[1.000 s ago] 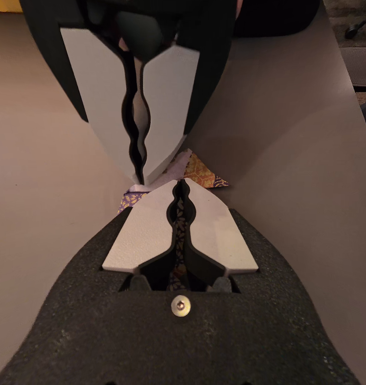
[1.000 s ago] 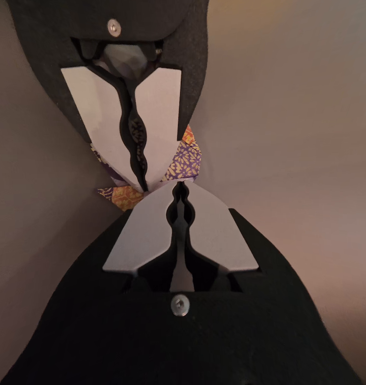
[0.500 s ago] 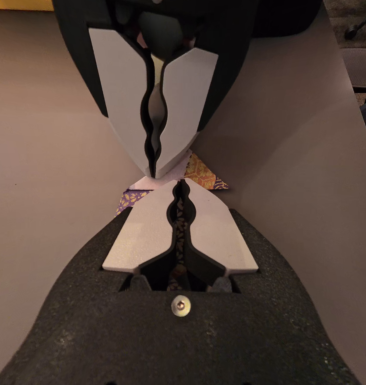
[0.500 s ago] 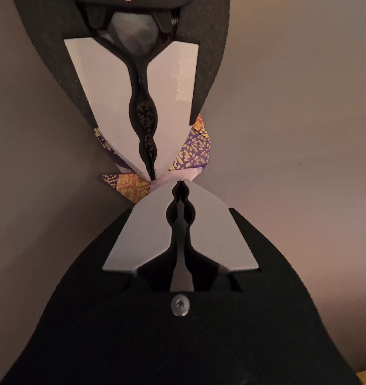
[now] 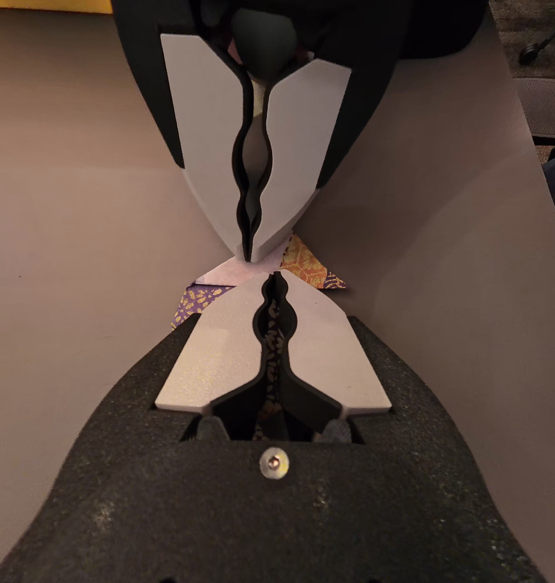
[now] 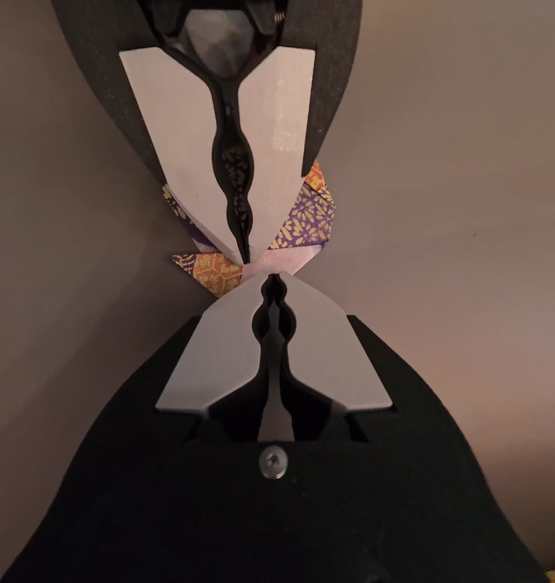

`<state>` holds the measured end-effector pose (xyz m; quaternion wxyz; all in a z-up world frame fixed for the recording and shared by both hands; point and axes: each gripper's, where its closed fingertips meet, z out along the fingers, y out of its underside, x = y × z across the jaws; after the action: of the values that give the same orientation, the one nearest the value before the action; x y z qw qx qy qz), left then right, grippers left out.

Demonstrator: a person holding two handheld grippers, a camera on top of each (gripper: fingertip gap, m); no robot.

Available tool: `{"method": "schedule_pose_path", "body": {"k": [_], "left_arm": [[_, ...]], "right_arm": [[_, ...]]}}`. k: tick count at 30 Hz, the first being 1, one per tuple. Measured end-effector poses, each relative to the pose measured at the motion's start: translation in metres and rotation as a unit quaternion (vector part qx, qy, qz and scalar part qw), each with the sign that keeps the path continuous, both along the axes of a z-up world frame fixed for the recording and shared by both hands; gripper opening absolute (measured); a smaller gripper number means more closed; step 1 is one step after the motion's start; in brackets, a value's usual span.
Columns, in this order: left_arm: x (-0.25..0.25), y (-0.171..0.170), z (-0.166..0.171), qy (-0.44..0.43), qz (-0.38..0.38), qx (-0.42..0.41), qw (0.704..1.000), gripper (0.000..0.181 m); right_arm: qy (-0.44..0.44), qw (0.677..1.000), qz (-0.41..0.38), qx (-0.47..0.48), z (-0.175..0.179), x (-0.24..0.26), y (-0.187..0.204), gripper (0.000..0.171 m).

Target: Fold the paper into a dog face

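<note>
The folded paper (image 5: pixel 304 268), purple and orange with a gold pattern and a white underside, lies flat on the grey table (image 5: pixel 80 189). My left gripper (image 5: pixel 273 274) is shut, with its tips down on the paper's white flap; patterned paper shows through the gap between its fingers. My right gripper (image 5: pixel 247 259) comes from the far side, also shut, its tips touching the white flap just ahead of the left gripper's tips. In the right wrist view the paper (image 6: pixel 304 220) lies under the left gripper (image 6: pixel 246 259), and the right gripper (image 6: pixel 273 275) meets it tip to tip.
The table's right edge runs diagonally in the left wrist view, with a grey chair seat (image 5: pixel 547 104) and a chair wheel (image 5: pixel 535 47) beyond it. A yellow object (image 5: pixel 49 6) sits at the far left edge of the table. Only a small space, under 4 cm, lies between the two pairs of fingers.
The right gripper has slid sideways along the white flap, to the right in the left wrist view, and stays shut. The left gripper and the paper have barely moved.
</note>
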<state>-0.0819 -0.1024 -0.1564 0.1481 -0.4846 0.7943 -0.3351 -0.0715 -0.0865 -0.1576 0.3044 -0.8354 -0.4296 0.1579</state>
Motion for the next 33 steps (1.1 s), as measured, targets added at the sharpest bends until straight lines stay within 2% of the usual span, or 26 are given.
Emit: {"method": "schedule_pose_path", "body": {"k": [11, 23, 29, 31, 33], "left_arm": [[0.0, 0.0, 0.0, 0.002, 0.003, -0.002, 1.0, 0.0], [0.0, 0.0, 0.0, 0.005, 0.004, -0.005, 1.0, 0.001], [0.0, 0.0, 0.0, 0.003, 0.004, -0.003, 1.0, 0.0], [0.0, 0.0, 0.0, 0.001, 0.003, -0.001, 1.0, 0.0], [0.0, 0.0, 0.0, 0.0, 0.003, 0.0, 1.0, 0.0]], "right_arm": [[-0.049, 0.998, 0.018, 0.038, 0.0, 0.005, -0.011, 0.003], [-0.043, 0.997, 0.02, 0.061, 0.001, 0.007, -0.024, 0.003], [-0.002, 1.0, 0.0, 0.02, 0.0, 0.009, -0.029, 0.002], [0.068, 0.996, -0.043, -0.03, 0.011, 0.007, -0.024, 0.002], [0.183, 0.972, -0.073, -0.126, 0.031, -0.003, -0.023, 0.001]]}}
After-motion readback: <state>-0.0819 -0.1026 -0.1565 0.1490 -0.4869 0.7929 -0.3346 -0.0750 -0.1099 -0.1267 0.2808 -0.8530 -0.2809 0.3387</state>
